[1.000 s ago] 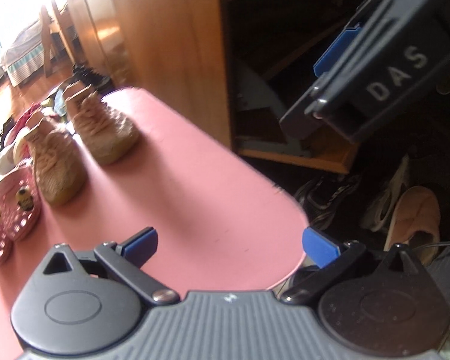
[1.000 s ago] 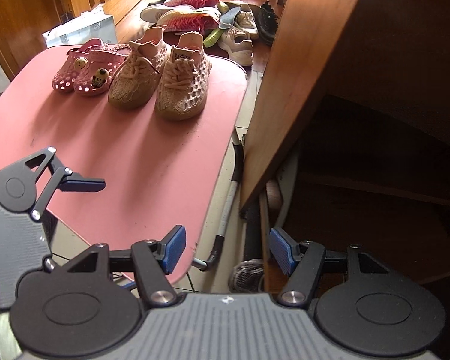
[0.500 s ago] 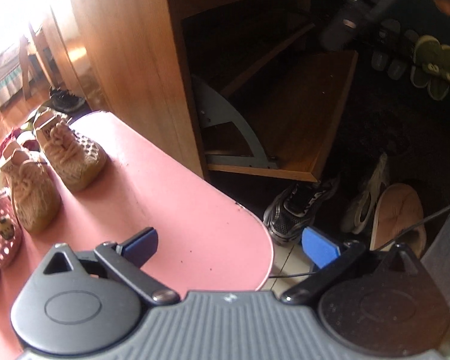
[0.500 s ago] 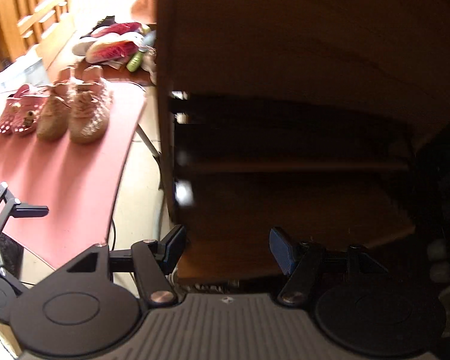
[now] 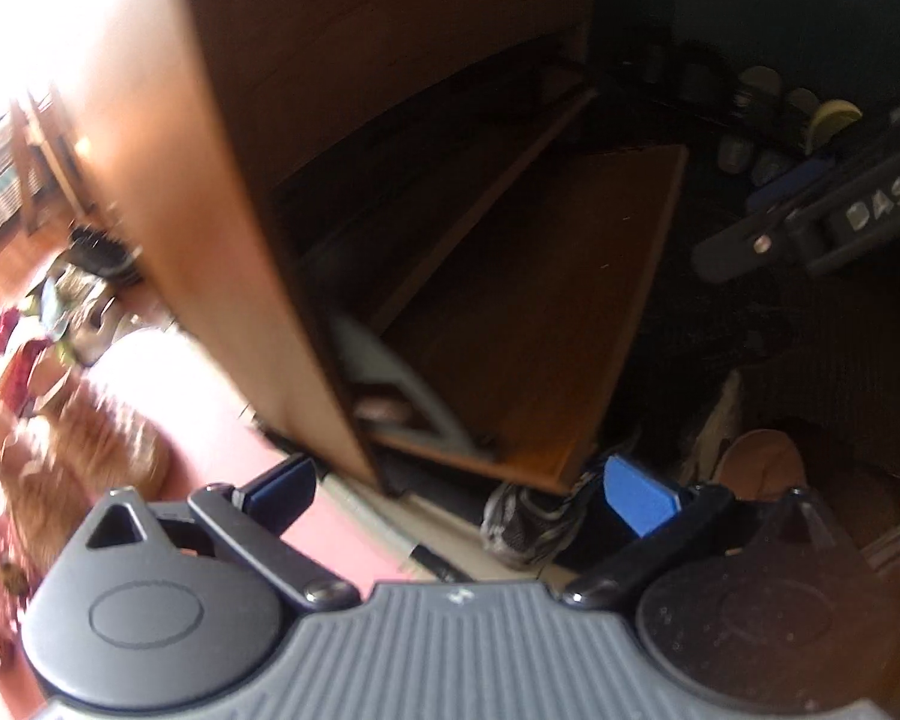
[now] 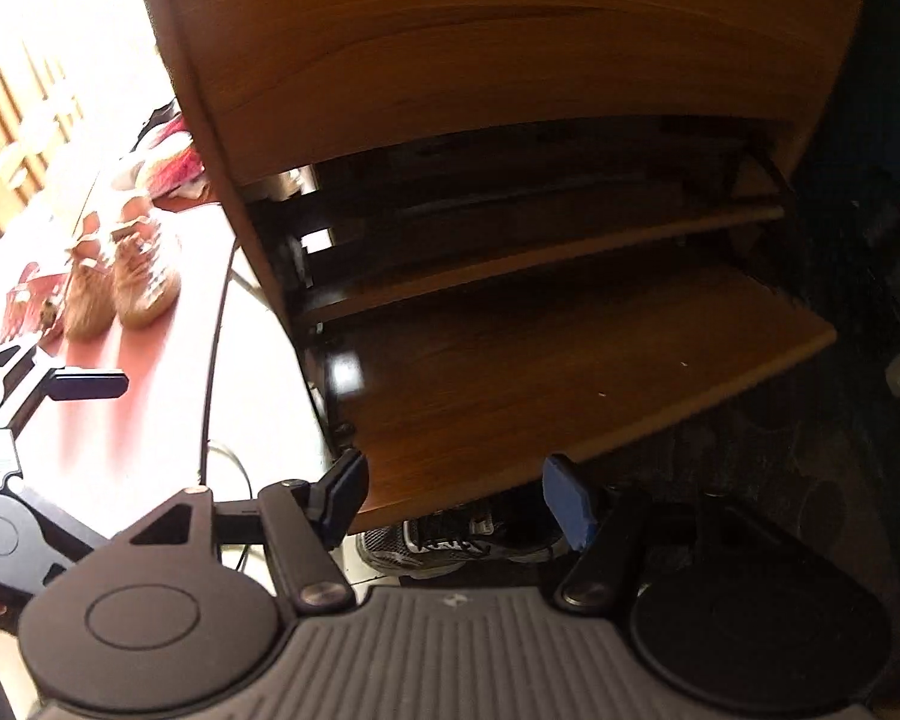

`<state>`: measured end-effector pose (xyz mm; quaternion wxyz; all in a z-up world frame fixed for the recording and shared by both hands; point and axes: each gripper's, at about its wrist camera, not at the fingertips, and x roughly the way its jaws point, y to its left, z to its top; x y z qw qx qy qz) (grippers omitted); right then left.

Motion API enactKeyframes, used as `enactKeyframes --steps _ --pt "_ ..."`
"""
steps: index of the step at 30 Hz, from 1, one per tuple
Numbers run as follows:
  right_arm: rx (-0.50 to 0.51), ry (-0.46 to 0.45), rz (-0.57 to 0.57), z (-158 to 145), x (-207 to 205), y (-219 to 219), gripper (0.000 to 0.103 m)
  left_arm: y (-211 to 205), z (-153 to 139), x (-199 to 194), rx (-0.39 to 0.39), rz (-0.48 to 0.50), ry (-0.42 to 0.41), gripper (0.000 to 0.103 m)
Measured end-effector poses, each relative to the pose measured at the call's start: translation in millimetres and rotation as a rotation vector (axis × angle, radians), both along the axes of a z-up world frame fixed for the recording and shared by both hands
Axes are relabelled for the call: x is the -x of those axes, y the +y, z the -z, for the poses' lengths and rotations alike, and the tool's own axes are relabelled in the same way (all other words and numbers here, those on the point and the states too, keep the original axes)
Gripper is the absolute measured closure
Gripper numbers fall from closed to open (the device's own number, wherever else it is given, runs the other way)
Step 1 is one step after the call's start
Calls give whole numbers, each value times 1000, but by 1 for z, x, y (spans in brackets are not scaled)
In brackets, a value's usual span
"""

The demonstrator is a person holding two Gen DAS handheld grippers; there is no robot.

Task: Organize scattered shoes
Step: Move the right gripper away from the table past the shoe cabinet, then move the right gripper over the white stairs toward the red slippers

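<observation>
The right claw (image 6: 453, 495) has its jaws opening, with nothing between them; it points down at a dark sneaker (image 6: 450, 543) on the floor, half hidden under the cabinet's lowest shelf (image 6: 570, 384). This shoe is probably the next one to collect, which would explain why both claws are turned to this corner. The left claw (image 5: 459, 495) also stands apart and empty. In its view the same sneaker lies just past the blue pads, and a tan slipper (image 5: 762, 462) rests to the right of it in the shadow. The right claw shows again at the upper right of that view, well apart from the shoes.

Behind the sneaker rises the wooden cabinet (image 6: 510, 60), with open shelves that seem bare. Further right, more shoes (image 5: 768, 120) sit in a dark row; they are too dim to describe.

To the left is the pink tabletop (image 6: 120, 420), bright with sun. On it a pair of tan knit sneakers (image 6: 126, 282) stands side by side, with pink clogs (image 6: 30, 300) beside them, so these look already arranged. Beyond the tabletop, a pile of mixed shoes (image 6: 168, 168) lies on the wooden floor, not yet sorted. The far room is overexposed and blurred.
</observation>
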<state>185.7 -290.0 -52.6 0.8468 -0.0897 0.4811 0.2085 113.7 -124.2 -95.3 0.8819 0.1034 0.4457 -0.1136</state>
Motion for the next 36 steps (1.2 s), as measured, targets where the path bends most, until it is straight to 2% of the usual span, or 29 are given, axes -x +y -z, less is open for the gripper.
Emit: enactKeyframes --steps 3,7,9,12,16,20,23,26,29,33,36 --pt "15 -27 62 2 -1 -13 39 -24 -5 -11 -51 38 -17 0" --pt "-3 -43 132 4 -1 -36 40 -54 -14 -20 -63 87 -29 0" --pt "-1 -47 157 7 0 -50 45 -70 -19 -23 -64 116 -30 0" --pt "9 -49 171 9 6 -71 68 -94 -28 -23 -83 174 -49 0" --pt "12 -65 190 6 19 -101 78 -126 -42 -19 -123 259 -92 0" --pt "8 -69 209 7 34 -120 84 -169 -57 -7 -233 409 -190 0" --pt "22 -67 228 6 55 -142 90 -194 -63 0 -267 472 -227 1" --pt "13 -64 260 6 69 -159 93 -222 -68 4 -249 532 -228 1" --pt "-1 -67 295 4 87 -179 94 -259 -67 17 -254 609 -228 9" --pt "-5 -70 339 4 104 -203 95 -298 -63 34 -207 659 -208 16" --pt "-6 -57 412 10 123 -235 95 -322 -58 48 -162 667 -194 18"
